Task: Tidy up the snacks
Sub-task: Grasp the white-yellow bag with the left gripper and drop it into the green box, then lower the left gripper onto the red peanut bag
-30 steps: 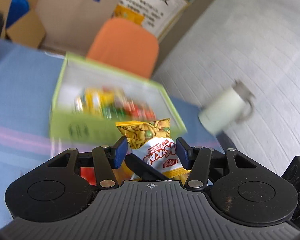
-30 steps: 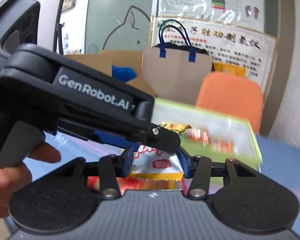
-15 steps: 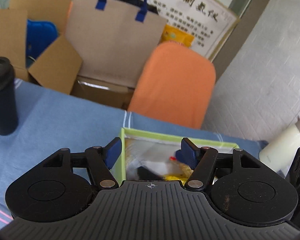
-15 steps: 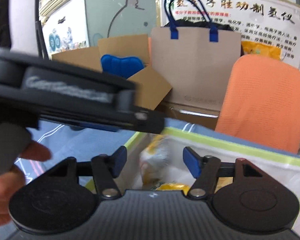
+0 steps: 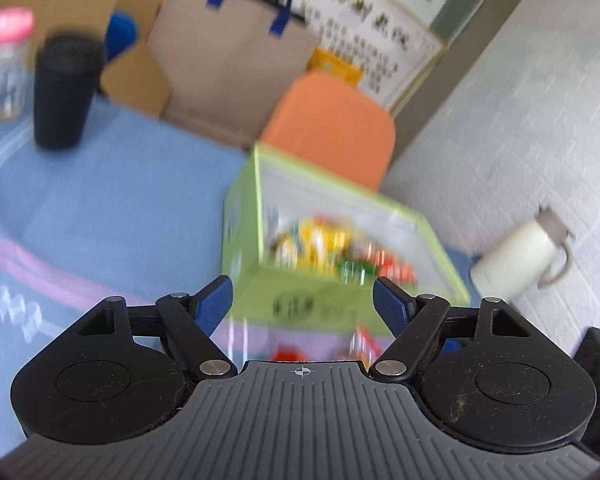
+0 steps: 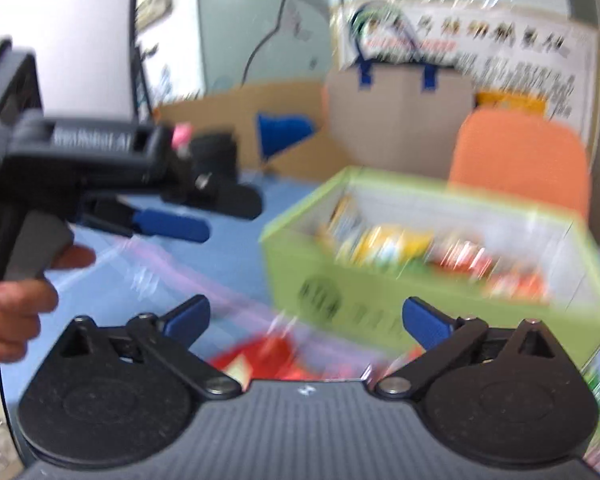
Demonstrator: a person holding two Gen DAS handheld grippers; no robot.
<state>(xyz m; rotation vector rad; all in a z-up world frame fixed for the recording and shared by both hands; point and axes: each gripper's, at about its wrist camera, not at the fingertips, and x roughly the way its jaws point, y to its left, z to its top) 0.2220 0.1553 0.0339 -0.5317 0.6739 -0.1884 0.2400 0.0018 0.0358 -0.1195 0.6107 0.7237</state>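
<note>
A green box (image 5: 256, 216) with a white inside stands on the blue tablecloth and holds several snack packets (image 5: 328, 244). It also shows in the right wrist view (image 6: 296, 268), blurred. My left gripper (image 5: 303, 300) is open and empty, just short of the box's near wall. My right gripper (image 6: 306, 318) is open and empty, in front of the box. Red snack packets (image 6: 260, 354) lie on the cloth near my right gripper; some also show in the left wrist view (image 5: 364, 342). The left gripper body (image 6: 100, 168) shows at the left of the right wrist view.
A black cup (image 5: 64, 92) and a pink-capped clear bottle (image 5: 6, 64) stand at the far left. A white jug (image 5: 520, 256) stands right of the box. An orange chair (image 5: 332, 128), a paper bag (image 5: 228, 48) and cardboard boxes are behind the table.
Both grippers held a snack packet one second ago, let it go into the box, and have drawn back from the box. Both views are now motion-blurred.
</note>
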